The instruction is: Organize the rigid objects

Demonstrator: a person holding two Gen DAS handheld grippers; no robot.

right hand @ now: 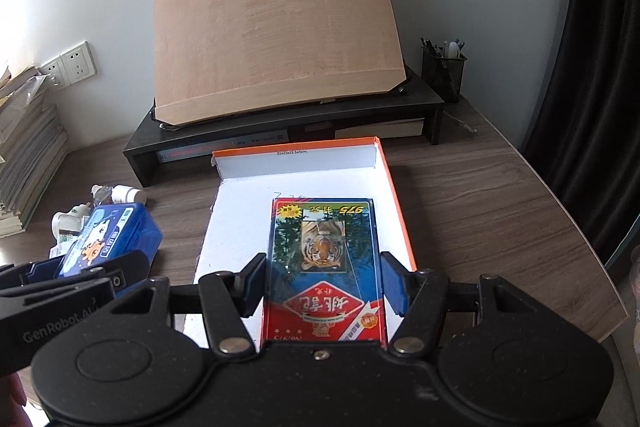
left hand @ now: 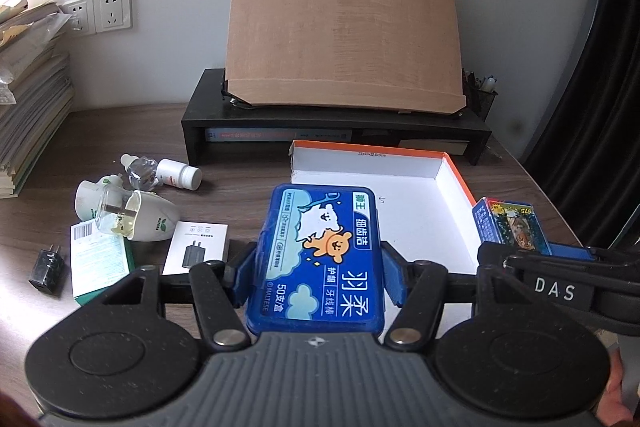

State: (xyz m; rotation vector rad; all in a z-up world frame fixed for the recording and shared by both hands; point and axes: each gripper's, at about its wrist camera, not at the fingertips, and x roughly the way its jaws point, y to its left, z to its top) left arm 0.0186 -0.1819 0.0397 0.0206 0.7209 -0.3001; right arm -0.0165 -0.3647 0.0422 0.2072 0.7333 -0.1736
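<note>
My left gripper (left hand: 318, 277) is shut on a blue floss-pick box (left hand: 320, 251) with a cartoon bear label, held at the left front corner of the open white box lid with orange rim (left hand: 448, 163). My right gripper (right hand: 324, 287) is shut on a card pack with a tiger picture (right hand: 324, 259), held above the white lid (right hand: 396, 187). The blue box also shows in the right wrist view (right hand: 112, 239), and the card pack in the left wrist view (left hand: 508, 223).
On the desk to the left lie two white plug-in diffusers (left hand: 140, 217), a small white bottle (left hand: 178, 174), a clear bottle (left hand: 140, 169), a charger box (left hand: 196, 247), a green-white carton (left hand: 98, 259) and a black plug (left hand: 47, 267). A black riser (left hand: 336, 123) carries a wooden board (left hand: 340, 27). Papers are stacked at far left (left hand: 28, 99). A mesh pen cup (right hand: 444, 67) stands at the right.
</note>
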